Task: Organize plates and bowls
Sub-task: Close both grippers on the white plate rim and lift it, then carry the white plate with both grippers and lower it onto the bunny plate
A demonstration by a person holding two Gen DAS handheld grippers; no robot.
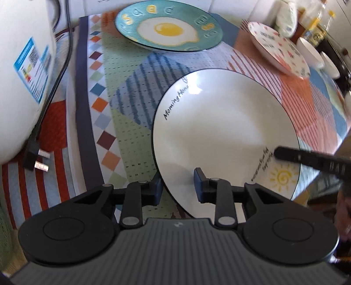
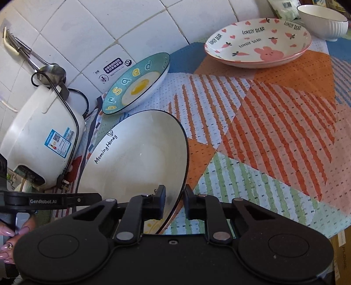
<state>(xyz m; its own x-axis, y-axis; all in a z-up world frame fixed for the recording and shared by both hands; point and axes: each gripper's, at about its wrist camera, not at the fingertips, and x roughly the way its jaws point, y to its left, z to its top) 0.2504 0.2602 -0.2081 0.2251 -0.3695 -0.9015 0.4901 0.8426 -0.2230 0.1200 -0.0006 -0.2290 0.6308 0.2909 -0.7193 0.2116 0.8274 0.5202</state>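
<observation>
A white plate with a black rim and "Morning Honey" lettering [image 1: 223, 136] lies on the patterned tablecloth; it also shows in the right wrist view [image 2: 136, 157]. My left gripper [image 1: 177, 186] is open, its fingers straddling the plate's near-left rim. My right gripper [image 2: 174, 201] is open, its fingers on either side of the plate's near-right rim; one finger shows in the left wrist view [image 1: 307, 157]. A teal fried-egg plate [image 1: 169, 27] [image 2: 136, 85] sits beyond it. A pink "Lovely Bear" rabbit plate [image 2: 258, 43] [image 1: 278, 48] sits at the far right.
A white rice cooker [image 2: 41, 140] [image 1: 19, 76] with a black cord and loose plug [image 1: 35, 160] stands at the left against the tiled wall. A white ribbed bowl [image 2: 324, 19] stands behind the rabbit plate. More white bowls [image 1: 311, 52] line the far right edge.
</observation>
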